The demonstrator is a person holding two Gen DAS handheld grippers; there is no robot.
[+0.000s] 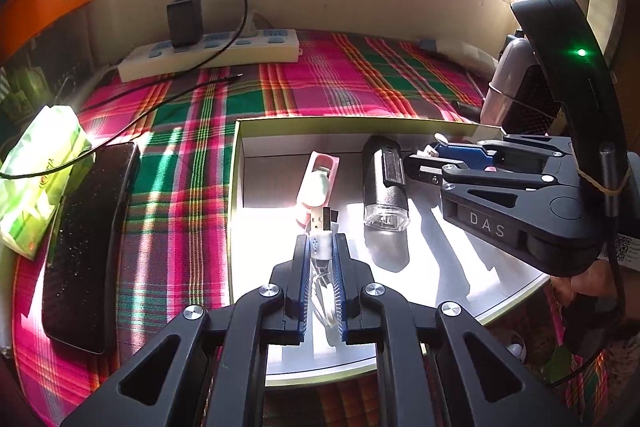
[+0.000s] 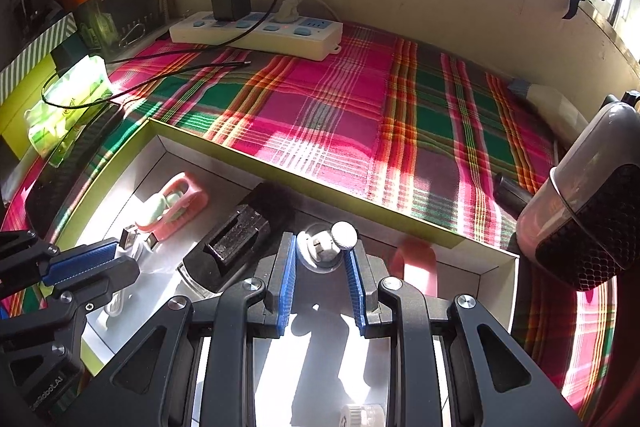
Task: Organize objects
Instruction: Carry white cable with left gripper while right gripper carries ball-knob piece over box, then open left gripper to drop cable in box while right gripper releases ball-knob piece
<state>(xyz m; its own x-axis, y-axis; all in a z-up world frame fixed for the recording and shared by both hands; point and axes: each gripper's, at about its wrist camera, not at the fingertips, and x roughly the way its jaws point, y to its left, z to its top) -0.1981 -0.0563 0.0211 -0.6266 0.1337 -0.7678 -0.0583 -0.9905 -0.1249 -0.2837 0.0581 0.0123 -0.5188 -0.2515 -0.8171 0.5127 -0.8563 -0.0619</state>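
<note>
Black hand-held gripper (image 1: 320,247), blue ribbed pads (image 1: 303,279), silver screws.

Harsh window sunlight, glare, hard shadows, fisheye-warped edges.

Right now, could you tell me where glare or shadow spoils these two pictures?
Left wrist view: sunlight blows out the box floor around the white USB cable; the black flashlight casts a hard shadow. Right wrist view: glare whitens the floor beneath the right hand-held gripper; fisheye bends the window sill.
</note>
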